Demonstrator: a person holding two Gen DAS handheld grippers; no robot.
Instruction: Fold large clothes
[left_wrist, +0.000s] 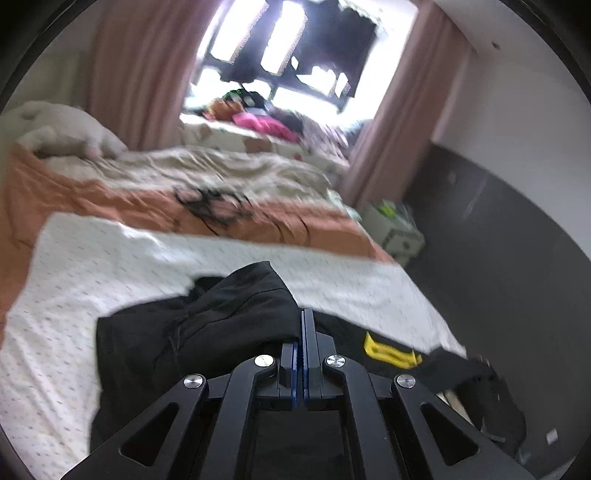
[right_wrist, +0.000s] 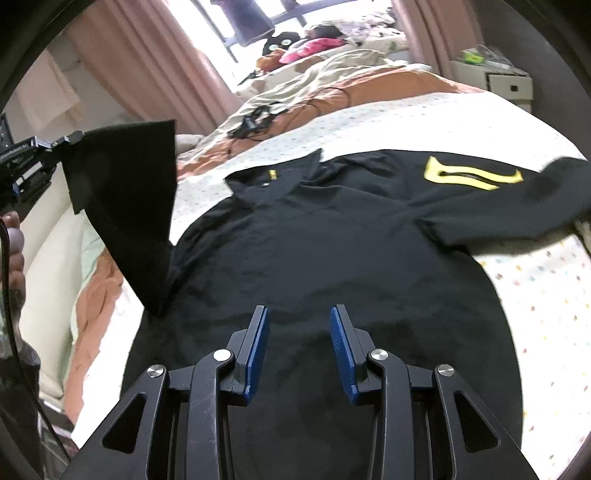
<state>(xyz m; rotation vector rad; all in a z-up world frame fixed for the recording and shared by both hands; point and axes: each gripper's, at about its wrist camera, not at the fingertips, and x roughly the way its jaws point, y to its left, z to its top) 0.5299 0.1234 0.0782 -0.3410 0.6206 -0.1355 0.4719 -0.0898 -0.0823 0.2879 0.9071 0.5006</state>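
Note:
A black polo shirt (right_wrist: 314, 240) with a yellow print (right_wrist: 472, 173) lies spread on the dotted white sheet (right_wrist: 535, 288) of a bed. In the right wrist view my left gripper (right_wrist: 75, 138) is at the far left, shut on the shirt's sleeve (right_wrist: 125, 192) and holding it up off the bed. The left wrist view shows its blue pads pressed together at the left gripper (left_wrist: 303, 314), with bunched black fabric (left_wrist: 221, 314) pinched there. My right gripper (right_wrist: 299, 314) hangs open over the shirt's lower body with nothing between its fingers.
An orange and beige duvet (left_wrist: 110, 195) with a black cable (right_wrist: 255, 122) on it covers the far half of the bed. A white nightstand (right_wrist: 506, 83) stands by the right wall. Pink curtains (left_wrist: 136, 74) frame a window. A person's hand (right_wrist: 14, 251) shows at the left edge.

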